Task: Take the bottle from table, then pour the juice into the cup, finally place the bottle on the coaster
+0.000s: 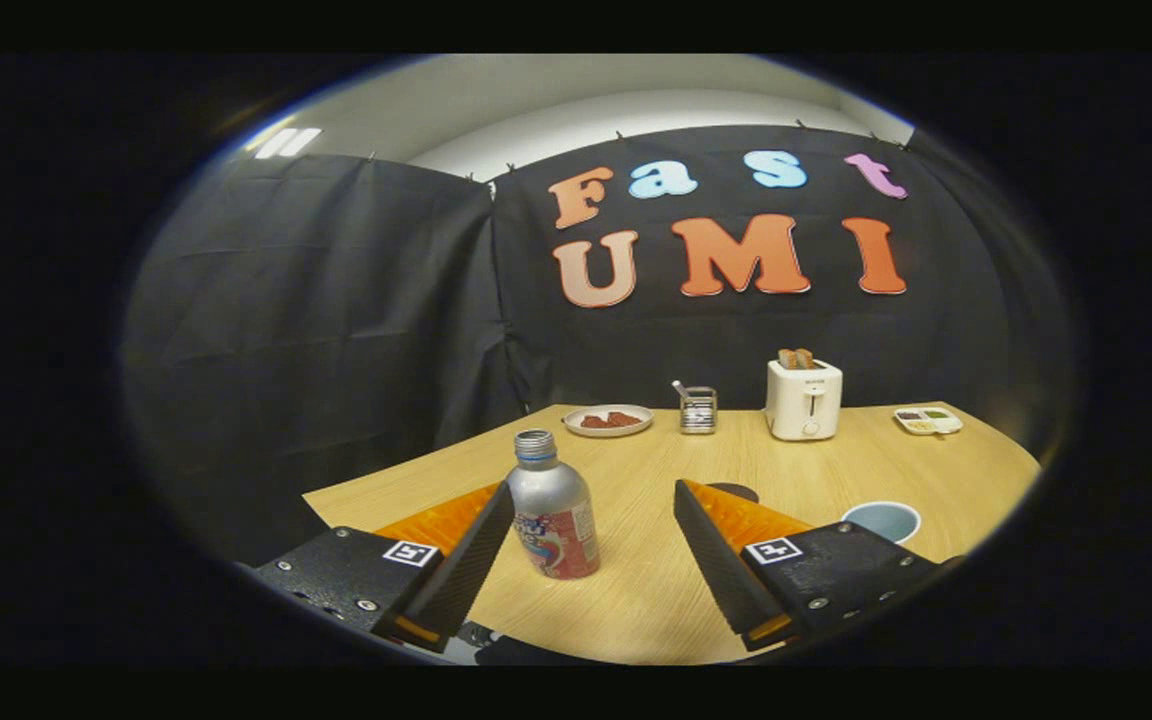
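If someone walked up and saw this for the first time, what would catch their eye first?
Probably the silver bottle, standing uncapped on the wooden table between the open gripper's fingers, close to the left one. Next, the white toaster with bread in it at the table's far side, flanked by a plate of food and a small sectioned dish. A cup sits just beyond the right finger.

A silver bottle [552, 510] with a red, white and blue label and a bare metal threaded neck is recorded on a pale wood-grain table [836, 460]. A light blue cup [882, 520], a dark round coaster [733, 491], a cream-white toaster [803, 399] and a white plate [608, 420] of reddish-brown food are listed. A white divided tray [928, 420] with dark, green and yellowish portions is noted.
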Motion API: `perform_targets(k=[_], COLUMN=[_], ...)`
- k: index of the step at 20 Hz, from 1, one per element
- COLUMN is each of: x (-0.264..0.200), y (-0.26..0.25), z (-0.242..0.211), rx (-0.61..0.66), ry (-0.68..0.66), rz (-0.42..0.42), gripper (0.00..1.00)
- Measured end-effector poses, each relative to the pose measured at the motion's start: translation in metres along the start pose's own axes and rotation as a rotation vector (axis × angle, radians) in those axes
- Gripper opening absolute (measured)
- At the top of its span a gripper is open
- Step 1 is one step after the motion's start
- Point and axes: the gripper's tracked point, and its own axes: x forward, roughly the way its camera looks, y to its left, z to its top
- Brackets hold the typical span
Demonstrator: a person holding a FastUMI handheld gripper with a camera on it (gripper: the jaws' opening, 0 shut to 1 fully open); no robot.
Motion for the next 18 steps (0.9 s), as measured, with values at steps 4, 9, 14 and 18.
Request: perform_targets(k=[4,9,14,18], x=[0.014,0.035,0.059,0.070], y=[0.016,0.025,0.026,0.025], z=[-0.014,-0.036,-0.058,-0.073], rx=[0.024,-0.007,0.007,0.043], ry=[0.041,0.072,0.104,0.128], rz=[0.031,0.026,-0.007,-0.030], gripper=[0.96,0.96,0.96,0.96])
